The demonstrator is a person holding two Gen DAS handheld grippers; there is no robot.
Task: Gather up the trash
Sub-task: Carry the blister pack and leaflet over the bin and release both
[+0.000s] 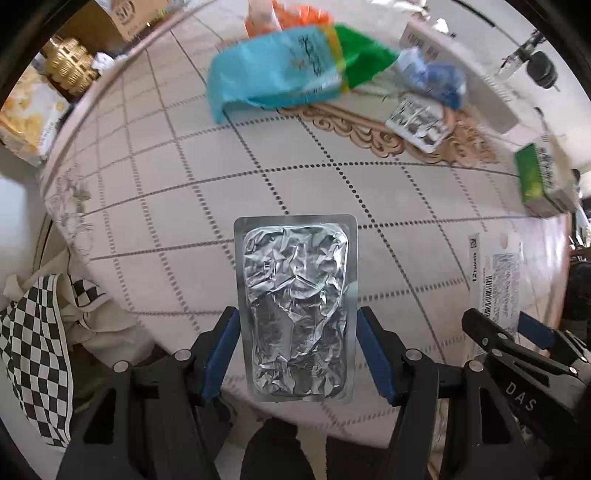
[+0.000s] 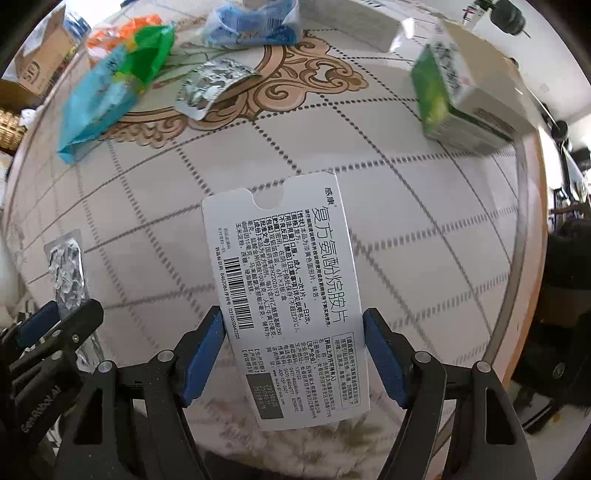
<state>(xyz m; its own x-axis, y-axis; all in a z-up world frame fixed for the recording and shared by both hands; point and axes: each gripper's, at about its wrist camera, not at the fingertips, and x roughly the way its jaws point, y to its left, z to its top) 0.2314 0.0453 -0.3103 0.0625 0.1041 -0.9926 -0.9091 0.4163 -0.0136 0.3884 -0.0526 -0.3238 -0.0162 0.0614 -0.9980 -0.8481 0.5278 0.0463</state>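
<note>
My left gripper (image 1: 297, 350) is shut on a silver foil blister pack (image 1: 295, 302) and holds it over the near edge of the round table (image 1: 184, 206). My right gripper (image 2: 293, 354) is shut on a flat white medicine box (image 2: 288, 295) printed with black text and a barcode. The two grippers are side by side; the right one shows in the left wrist view (image 1: 517, 339), the left one with its foil pack in the right wrist view (image 2: 55, 325). Further back lie a blue-green plastic bag (image 1: 295, 70), a second foil blister pack (image 1: 417, 122) and a crumpled blue wrapper (image 1: 436, 77).
A green and white carton (image 2: 458, 99) stands at the right of the table. A long white box (image 1: 461, 70) lies at the back. A checkered cloth bag (image 1: 37, 343) hangs beside the table at the left. Cardboard boxes (image 1: 122, 18) and a gold ornament (image 1: 70, 62) stand beyond the far left edge.
</note>
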